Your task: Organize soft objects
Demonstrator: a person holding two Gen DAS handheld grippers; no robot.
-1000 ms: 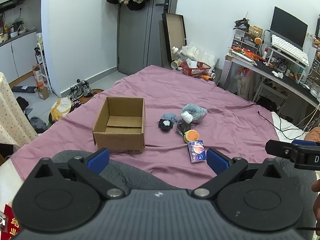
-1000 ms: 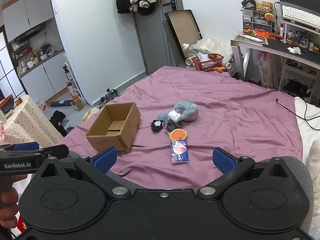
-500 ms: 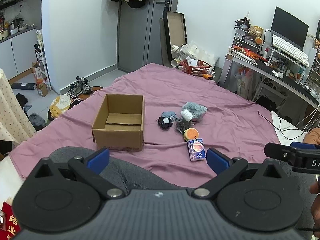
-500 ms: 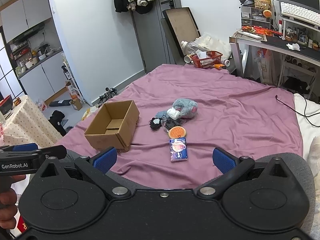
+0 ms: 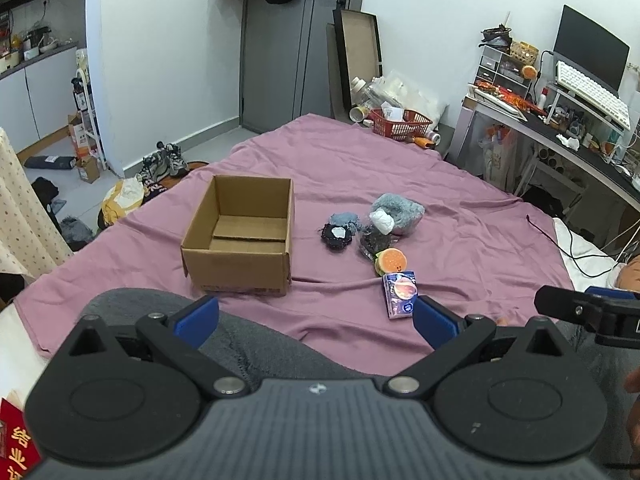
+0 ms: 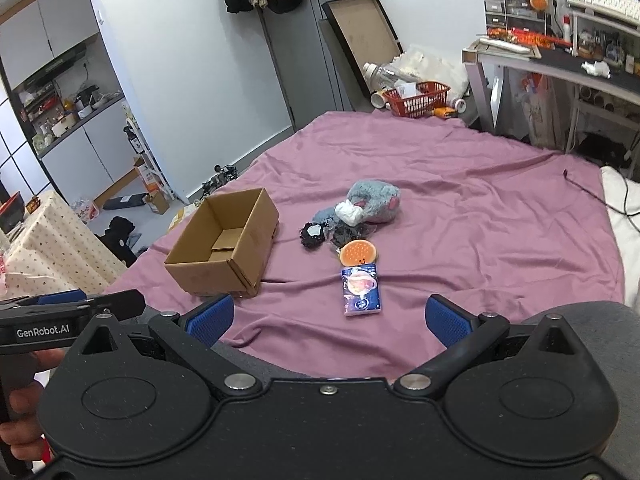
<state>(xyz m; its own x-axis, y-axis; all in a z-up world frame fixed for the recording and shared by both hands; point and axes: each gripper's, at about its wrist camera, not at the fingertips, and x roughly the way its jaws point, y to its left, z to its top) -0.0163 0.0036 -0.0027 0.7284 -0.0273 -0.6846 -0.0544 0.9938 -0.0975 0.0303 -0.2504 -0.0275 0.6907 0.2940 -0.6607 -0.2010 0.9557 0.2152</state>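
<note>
From the left wrist we see our left gripper [image 5: 316, 316] with fingers wide apart and holding nothing, above a grey-clad knee [image 5: 240, 344]; an open cardboard box [image 5: 240, 236] sits on the purple bed sheet [image 5: 460, 248], with bare sheet between it and the plush toys [image 5: 380, 228] at its right. From the right wrist, the right gripper [image 6: 326, 320] is likewise spread and unloaded, a tissue pack [image 6: 360, 289] lying just ahead, near the orange toy [image 6: 357, 252]. Both views sit slightly closer than a second ago.

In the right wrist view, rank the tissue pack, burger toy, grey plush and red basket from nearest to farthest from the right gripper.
Right gripper, jaws open, holds nothing.
1. Tissue pack, straight ahead on the purple sheet.
2. Burger toy, just beyond the pack.
3. Grey plush, further back, slightly right.
4. Red basket, past the bed's far edge.
</note>
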